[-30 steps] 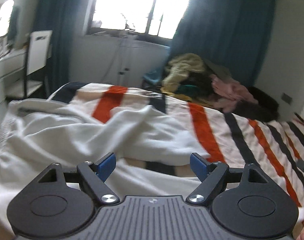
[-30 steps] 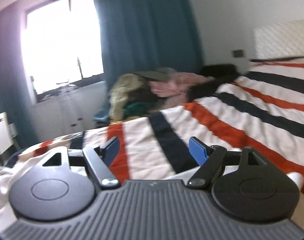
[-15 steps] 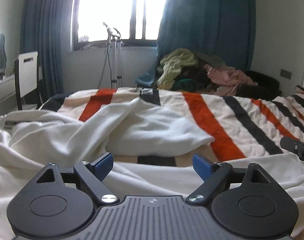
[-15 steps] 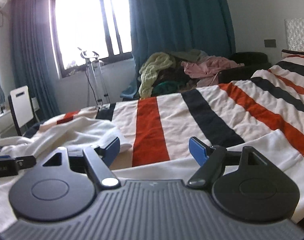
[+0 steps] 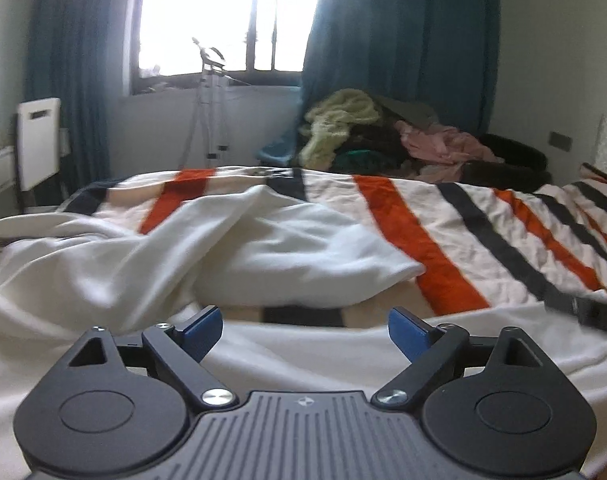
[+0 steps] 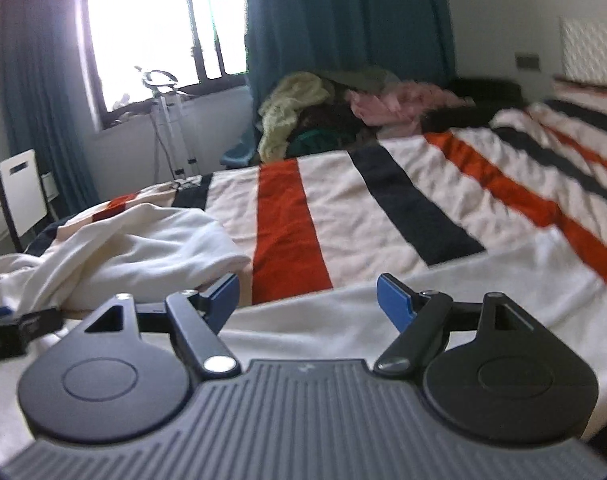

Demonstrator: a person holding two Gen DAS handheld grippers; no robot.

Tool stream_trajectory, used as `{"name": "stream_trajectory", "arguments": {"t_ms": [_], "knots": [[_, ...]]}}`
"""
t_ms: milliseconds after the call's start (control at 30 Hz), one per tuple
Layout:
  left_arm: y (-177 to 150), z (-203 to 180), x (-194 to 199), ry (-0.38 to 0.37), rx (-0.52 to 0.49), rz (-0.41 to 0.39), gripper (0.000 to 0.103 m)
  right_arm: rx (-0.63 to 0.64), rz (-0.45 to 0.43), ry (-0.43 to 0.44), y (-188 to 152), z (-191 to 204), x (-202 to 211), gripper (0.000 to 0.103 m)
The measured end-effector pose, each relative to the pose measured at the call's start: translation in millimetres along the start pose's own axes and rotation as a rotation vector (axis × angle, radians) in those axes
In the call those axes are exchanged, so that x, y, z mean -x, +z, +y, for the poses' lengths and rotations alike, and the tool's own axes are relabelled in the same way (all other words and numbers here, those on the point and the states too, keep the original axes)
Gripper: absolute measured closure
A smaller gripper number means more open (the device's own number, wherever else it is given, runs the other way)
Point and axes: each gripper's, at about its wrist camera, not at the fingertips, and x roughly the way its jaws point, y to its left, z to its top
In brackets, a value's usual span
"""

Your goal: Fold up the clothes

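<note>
White garment (image 5: 263, 248) lies rumpled on the striped bed (image 5: 443, 232), bunched toward 10 o'clock. Left tool (image 5: 303, 330) has just been widening, right tool (image 6: 307, 296) gapes; both empty, poised over its near edge. Next: pinch that edge.

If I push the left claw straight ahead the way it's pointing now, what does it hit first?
Most likely the white garment spread on the bed just beyond the open left claw; its near edge lies flat right ahead of the blue fingertips. The bunched white fold comes next. Depth is hard to judge.
</note>
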Motion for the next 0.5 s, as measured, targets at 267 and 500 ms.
{"name": "stream_trajectory", "arguments": {"t_ms": [267, 500], "knots": [[72.9, 12.0, -124.2, 0.047, -0.064, 0.058, 0.01, -0.025, 0.032, -0.016, -8.0, -8.8, -14.6, 0.025], [119.4, 27.8, -244.9, 0.137, -0.091, 0.135, 0.009, -0.049, 0.012, -0.032, -7.7, -13.5, -60.0, 0.025]]}}
